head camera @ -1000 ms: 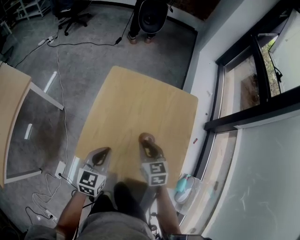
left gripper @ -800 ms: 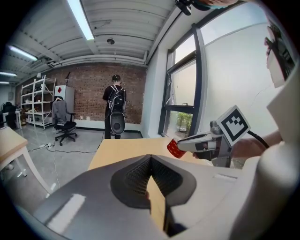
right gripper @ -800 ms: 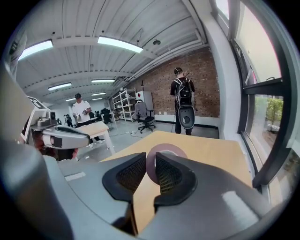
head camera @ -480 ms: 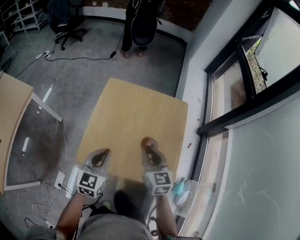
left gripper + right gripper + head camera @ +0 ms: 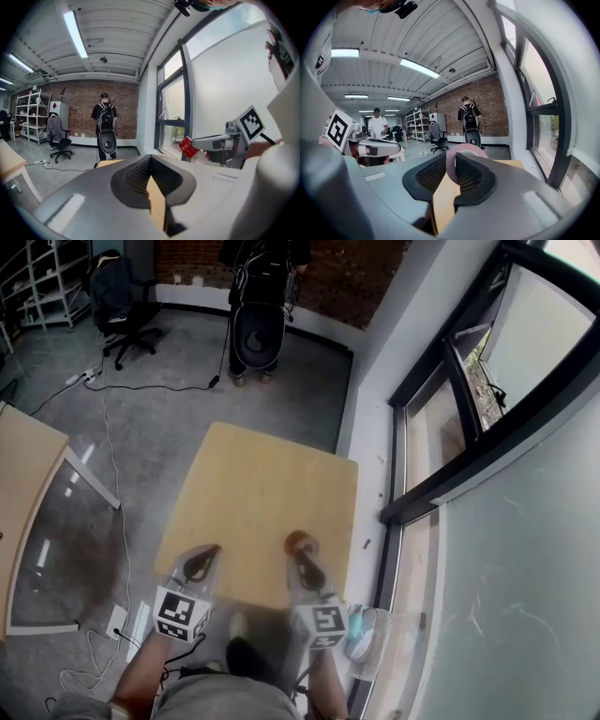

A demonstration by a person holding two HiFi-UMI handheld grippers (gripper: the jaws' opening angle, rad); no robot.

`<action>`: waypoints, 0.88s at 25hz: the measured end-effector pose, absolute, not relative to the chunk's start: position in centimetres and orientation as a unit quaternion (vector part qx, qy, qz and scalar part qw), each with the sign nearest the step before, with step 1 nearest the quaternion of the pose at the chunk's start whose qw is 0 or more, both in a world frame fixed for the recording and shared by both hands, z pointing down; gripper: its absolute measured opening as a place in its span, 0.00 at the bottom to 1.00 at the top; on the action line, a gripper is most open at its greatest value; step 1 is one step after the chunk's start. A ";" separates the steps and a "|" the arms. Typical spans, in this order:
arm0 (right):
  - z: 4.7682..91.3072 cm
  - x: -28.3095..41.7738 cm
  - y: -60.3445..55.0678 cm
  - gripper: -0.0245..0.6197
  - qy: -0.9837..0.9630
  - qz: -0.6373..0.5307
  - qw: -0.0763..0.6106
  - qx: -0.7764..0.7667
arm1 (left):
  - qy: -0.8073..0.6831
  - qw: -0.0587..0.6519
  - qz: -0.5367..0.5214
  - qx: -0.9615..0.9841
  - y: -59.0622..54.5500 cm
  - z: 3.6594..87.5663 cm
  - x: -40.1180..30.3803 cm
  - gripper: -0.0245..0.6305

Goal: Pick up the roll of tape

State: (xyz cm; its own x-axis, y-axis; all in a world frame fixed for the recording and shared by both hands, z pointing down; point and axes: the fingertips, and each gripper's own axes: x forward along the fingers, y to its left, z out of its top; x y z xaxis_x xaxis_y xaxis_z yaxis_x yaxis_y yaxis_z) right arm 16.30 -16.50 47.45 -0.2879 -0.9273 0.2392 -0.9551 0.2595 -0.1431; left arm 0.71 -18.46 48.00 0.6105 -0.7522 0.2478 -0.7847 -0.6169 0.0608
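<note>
- The roll of tape (image 5: pixel 464 149) is clamped in the right gripper (image 5: pixel 299 556). In the right gripper view the pinkish roll stands between the two black ribbed pads, which are pressed against either side of it.
- In the head view the roll is found at the lower centre of the frame, at the tip of that gripper. It sits over the near part of the wooden table (image 5: pixel 262 484).
- In the left gripper view the same roll is shown as a small red shape at the right of the frame. It is held up against the window (image 5: pixel 171 108) and appears clear of the tabletop.
- The left gripper (image 5: pixel 151 158) is seen with its jaw tips pressed together and nothing caught between them. Only a wedge of the tabletop is glimpsed through the gap behind the tips.
- In the head view the left gripper is placed at the lower left of the frame, by the table's near left corner and apart from the roll.
- A person with a backpack (image 5: pixel 258 296) is seen standing at the top centre of the head view, beyond the table's far edge.
- An office chair (image 5: pixel 117 292) is set on the grey floor (image 5: pixel 141 427) at the upper left.
- Part of a second table (image 5: pixel 19 474) is cut off by the left edge of the head view.
- A brick wall (image 5: pixel 79 110) is visible behind the standing person in the left gripper view.
</note>
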 end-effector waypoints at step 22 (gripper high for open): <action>40.7 15.3 -6.1 0.16 -0.769 0.056 -0.001 0.637 | -0.419 0.024 0.037 0.907 -11.3 39.8 -1.6 0.04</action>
